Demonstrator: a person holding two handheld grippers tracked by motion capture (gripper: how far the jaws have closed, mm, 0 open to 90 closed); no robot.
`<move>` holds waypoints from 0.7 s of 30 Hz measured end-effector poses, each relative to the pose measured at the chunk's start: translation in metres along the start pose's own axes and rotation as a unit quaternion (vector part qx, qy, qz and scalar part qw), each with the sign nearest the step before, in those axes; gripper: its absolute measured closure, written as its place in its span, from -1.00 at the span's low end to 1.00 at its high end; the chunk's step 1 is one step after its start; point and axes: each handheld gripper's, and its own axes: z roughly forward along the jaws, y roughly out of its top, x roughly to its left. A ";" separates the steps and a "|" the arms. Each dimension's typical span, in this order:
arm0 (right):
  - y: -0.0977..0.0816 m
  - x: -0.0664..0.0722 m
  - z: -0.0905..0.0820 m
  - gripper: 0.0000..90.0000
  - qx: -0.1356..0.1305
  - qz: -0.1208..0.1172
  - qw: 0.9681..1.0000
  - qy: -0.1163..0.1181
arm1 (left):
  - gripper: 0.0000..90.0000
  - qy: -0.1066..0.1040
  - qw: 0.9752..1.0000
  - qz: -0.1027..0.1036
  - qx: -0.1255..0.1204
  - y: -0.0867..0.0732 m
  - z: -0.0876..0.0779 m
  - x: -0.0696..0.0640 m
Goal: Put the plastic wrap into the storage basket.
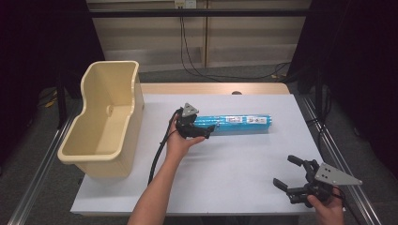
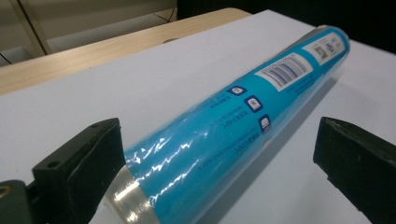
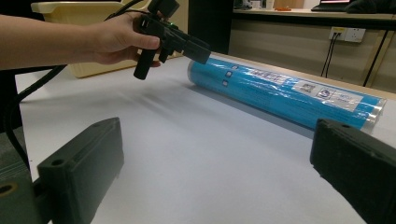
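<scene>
Cream bin (image 1: 105, 123) standing empty at table's (image 1: 234, 187) left edge. Left gripper (image 1: 199, 127) spread wide around blue roll's (image 1: 239, 123) near end, lying mid-table; likely to roll or droop from an end grip. Right gripper (image 1: 291, 176) released, idle.

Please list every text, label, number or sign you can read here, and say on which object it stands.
None can be read for sure.
Blue roll: white barcode label, digits blurred.
Blue roll: second label with a QR-like square, too small.
Blue roll: small icons and print lines, upside down and blurred.
Beige tub: no text seen.
</scene>
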 end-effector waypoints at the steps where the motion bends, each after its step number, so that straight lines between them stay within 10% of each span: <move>1: 0.000 0.000 0.000 -0.94 0.000 0.001 1.000 0.001 | -0.96 -0.005 1.000 0.000 0.003 0.001 0.002 0.001; 21: -0.003 -0.005 0.000 -0.94 0.009 0.007 1.000 0.007 | -0.83 -0.016 0.998 0.053 0.038 -0.006 0.027 0.010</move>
